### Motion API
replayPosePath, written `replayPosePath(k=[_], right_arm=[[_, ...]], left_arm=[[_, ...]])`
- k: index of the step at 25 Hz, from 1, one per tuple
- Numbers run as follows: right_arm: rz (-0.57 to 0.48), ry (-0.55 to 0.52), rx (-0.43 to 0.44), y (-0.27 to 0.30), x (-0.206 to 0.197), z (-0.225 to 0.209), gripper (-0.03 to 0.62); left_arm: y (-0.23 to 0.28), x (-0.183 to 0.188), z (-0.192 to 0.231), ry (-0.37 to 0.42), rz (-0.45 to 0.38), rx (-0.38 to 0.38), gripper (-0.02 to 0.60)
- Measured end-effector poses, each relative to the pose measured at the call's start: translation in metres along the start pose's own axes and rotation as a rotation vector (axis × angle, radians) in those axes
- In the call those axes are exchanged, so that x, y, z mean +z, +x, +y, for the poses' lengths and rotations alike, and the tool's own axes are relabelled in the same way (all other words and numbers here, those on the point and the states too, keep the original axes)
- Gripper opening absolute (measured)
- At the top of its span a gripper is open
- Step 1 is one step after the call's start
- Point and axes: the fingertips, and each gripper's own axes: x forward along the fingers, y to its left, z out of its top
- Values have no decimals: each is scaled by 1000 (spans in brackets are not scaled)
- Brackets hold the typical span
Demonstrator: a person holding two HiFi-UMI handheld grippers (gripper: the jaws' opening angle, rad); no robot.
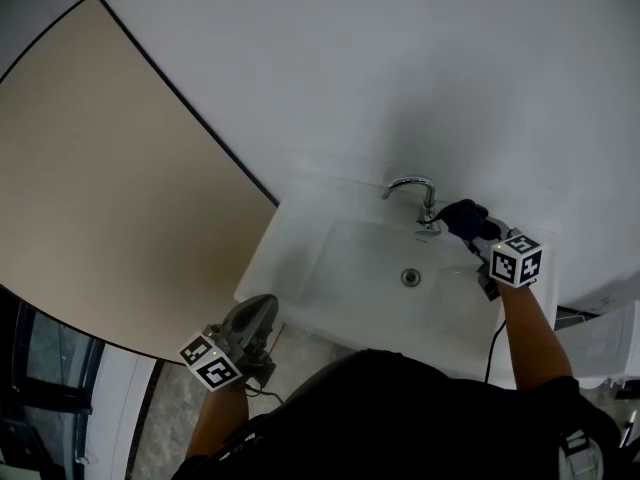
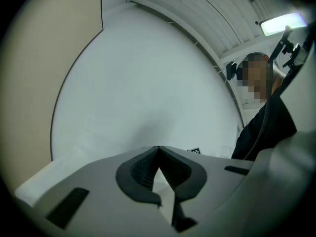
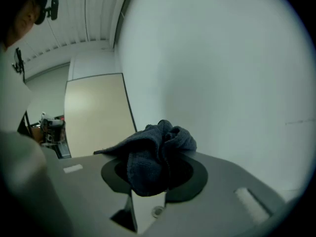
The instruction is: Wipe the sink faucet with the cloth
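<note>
White wall (image 1: pixel 400 68) fills the background; beige panel (image 1: pixel 100 168) comes in from the left. Below them is a white sink (image 1: pixel 300 268) with its drain (image 1: pixel 411 278) mid-basin.

Faucet (image 1: pixel 413 188): chrome, on the back rim, with a curved spout arching left over the basin from a base at its right. It is small in the head view, and no handle can be made out.

Cloth (image 1: pixel 462 214): dark blue, terry-like weave, bunched into a wad. It sits just right of the faucet base, probably touching it, though the head view is too small to be sure. Right gripper (image 3: pixel 154 174) is clamped on it, jaws partly apart with the wad filling the gap. Folds spill forward over the tips and hide them, and one flap trails left in the right gripper view. That view shows only wall and panel beyond the cloth, not the faucet.

Left gripper (image 1: pixel 258 313): low by the sink's front left corner, well apart from the faucet. Its jaws are pressed together with nothing between them. Its own view takes in wall, panel edge and the person's dark top.

Both forearms are cut off at the bottom edge of the head view.
</note>
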Motion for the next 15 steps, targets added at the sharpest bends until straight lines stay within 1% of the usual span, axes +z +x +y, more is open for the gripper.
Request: replayPosePath(k=[3, 6, 8, 11, 13, 15], right_arm=[[107, 2, -103, 37, -26, -52, 107], [201, 46, -187, 62, -59, -81, 107], [262, 35, -235, 78, -75, -93, 107], [349, -58, -271, 105, -88, -97, 107], [396, -115, -272, 121, -94, -98, 107], [424, -134, -271, 132, -100, -99, 107]], left_arm=[[37, -7, 19, -25, 62, -50, 0], [65, -14, 49, -68, 114, -112, 0], [82, -20, 68, -104, 150, -157, 0], [96, -24, 89, -121, 200, -217, 0], [102, -25, 102, -120, 222, -234, 0], [104, -26, 113, -130, 233, -237, -1]])
